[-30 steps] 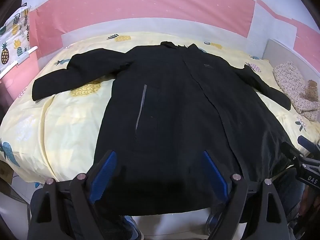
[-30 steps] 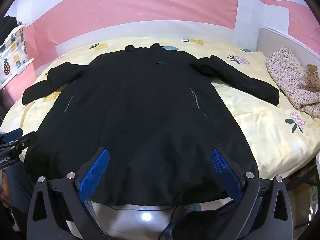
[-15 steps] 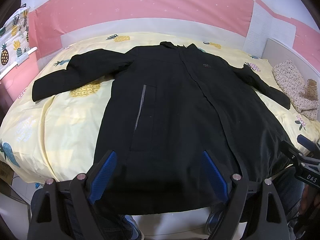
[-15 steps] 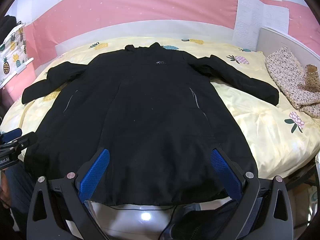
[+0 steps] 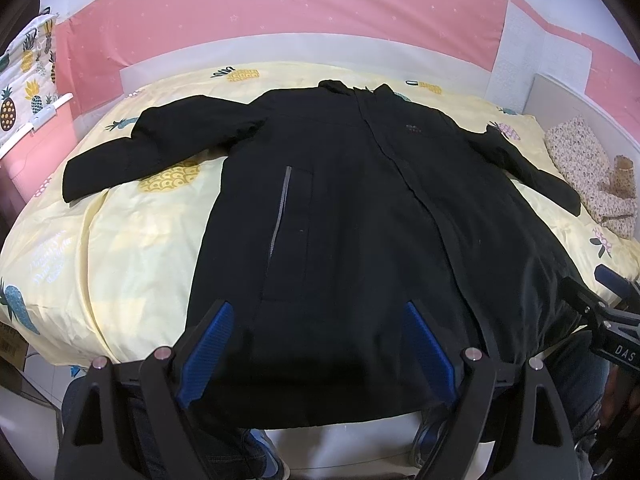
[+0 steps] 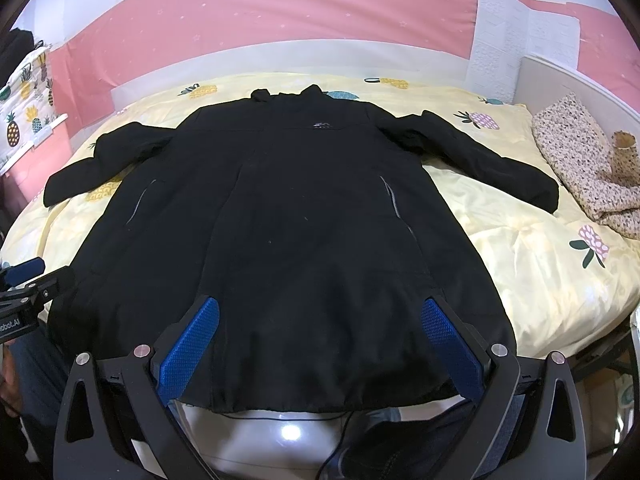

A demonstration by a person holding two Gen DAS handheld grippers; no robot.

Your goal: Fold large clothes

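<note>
Right now the black coat (image 5: pixel 360 220) lies spread flat and front-up on the bed (image 5: pixel 132 240), collar at the far side, hem hanging just over the near edge, both sleeves stretched out to left and right. The left claw (image 5: pixel 316 344) and the right claw (image 6: pixel 320 340) both hover above the hem with their blue pads wide apart, gripping nothing; neither touches the cloth as far as can be seen.

Folding has not begun, so the first job, in my judgement, is a clean pinch. A sensible start is one sleeve: the left sleeve (image 5: pixel 152 148) lies well away from the body, so take it at the cuff and carry it across the chest, laying it flat instead of dragging it. The padded fabric looks thick and slippery, so bite deep enough to catch both layers. Do the same with the right sleeve (image 6: pixel 484 160), keeping clear of the floral bundle (image 6: pixel 580 160) at the far right. Watch the hem: a pull could slide the whole coat off the near edge.
</note>
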